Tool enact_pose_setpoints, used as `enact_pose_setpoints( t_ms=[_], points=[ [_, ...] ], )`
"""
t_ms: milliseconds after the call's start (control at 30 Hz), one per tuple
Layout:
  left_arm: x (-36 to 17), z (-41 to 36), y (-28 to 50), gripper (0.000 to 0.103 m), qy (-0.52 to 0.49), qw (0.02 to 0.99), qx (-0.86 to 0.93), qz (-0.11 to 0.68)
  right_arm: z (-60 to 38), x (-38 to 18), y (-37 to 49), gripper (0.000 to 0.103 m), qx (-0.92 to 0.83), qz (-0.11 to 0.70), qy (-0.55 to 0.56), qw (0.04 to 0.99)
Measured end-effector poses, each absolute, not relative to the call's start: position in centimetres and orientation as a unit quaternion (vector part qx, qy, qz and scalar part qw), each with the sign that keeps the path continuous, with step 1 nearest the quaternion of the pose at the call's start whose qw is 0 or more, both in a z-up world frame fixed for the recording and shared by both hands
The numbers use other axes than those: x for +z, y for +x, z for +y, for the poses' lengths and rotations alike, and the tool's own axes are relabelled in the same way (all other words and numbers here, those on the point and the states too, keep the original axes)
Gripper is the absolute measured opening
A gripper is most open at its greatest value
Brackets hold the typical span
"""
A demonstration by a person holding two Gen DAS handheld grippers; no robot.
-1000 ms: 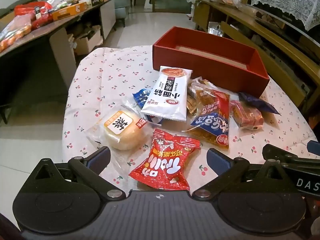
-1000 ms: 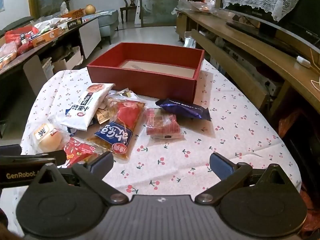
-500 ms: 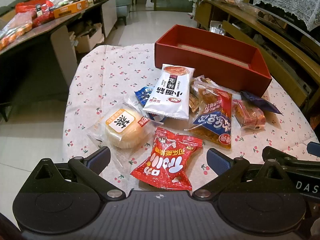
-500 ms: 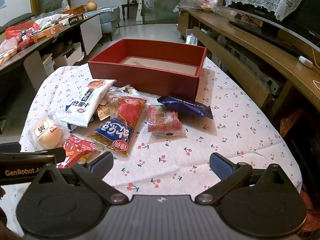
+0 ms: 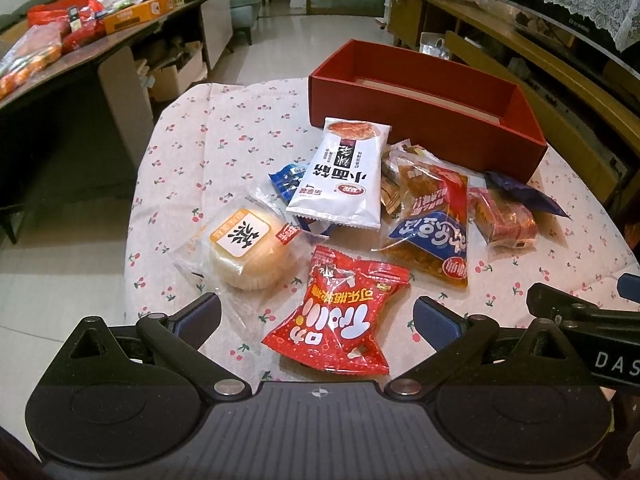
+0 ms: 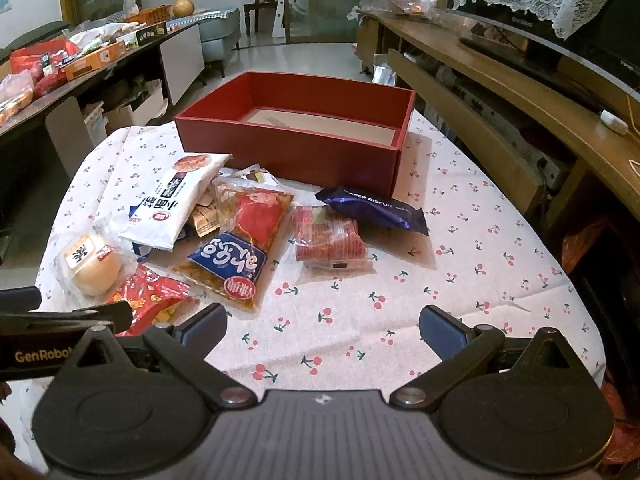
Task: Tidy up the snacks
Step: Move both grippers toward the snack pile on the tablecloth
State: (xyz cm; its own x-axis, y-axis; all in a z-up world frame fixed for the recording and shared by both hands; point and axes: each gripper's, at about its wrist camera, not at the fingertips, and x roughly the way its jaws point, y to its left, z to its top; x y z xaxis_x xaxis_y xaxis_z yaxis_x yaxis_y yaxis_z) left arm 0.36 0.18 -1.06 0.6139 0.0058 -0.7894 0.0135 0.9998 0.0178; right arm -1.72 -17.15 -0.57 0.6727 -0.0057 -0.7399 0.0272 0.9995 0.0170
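Observation:
Several snack packets lie on a cherry-print tablecloth point(image 5: 224, 152) in front of an empty red box point(image 5: 420, 120) point(image 6: 288, 148). A red candy packet point(image 5: 336, 320) lies between the jaws of my open left gripper point(image 5: 316, 316), close below it. A wrapped bun point(image 5: 248, 248), a white noodle packet point(image 5: 340, 176), a red-and-blue packet point(image 6: 236, 248), a clear-wrapped red snack point(image 6: 328, 236) and a purple wafer bar point(image 6: 372, 212) lie beyond. My right gripper point(image 6: 322, 330) is open and empty above bare cloth near the front edge.
A long side table point(image 5: 80, 40) with more packets stands at the left. A wooden bench unit point(image 6: 520, 92) runs along the right. The table's front and right edges drop off close to my right gripper. Tiled floor lies behind the box.
Both grippers have moved slightly forward and lower toward the snacks. The red candy packet sits further between the left jaws. Nothing has been taken hold of.

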Motion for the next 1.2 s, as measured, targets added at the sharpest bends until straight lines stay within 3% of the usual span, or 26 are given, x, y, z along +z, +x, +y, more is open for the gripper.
enact_pose_setpoints(
  t_ms=[933, 1200],
  points=[
    [-3.1, -0.2, 2.4, 0.100, 0.034, 0.881, -0.014, 0.472, -16.9, -2.5, 0.3, 0.103, 0.003, 0.447, 0.015, 0.894],
    [-4.4, -1.4, 3.8, 0.093, 0.048, 0.863, -0.045, 0.501, -18.0, -2.2, 1.0, 0.103, 0.000, 0.448, 0.020, 0.894]
  ],
)
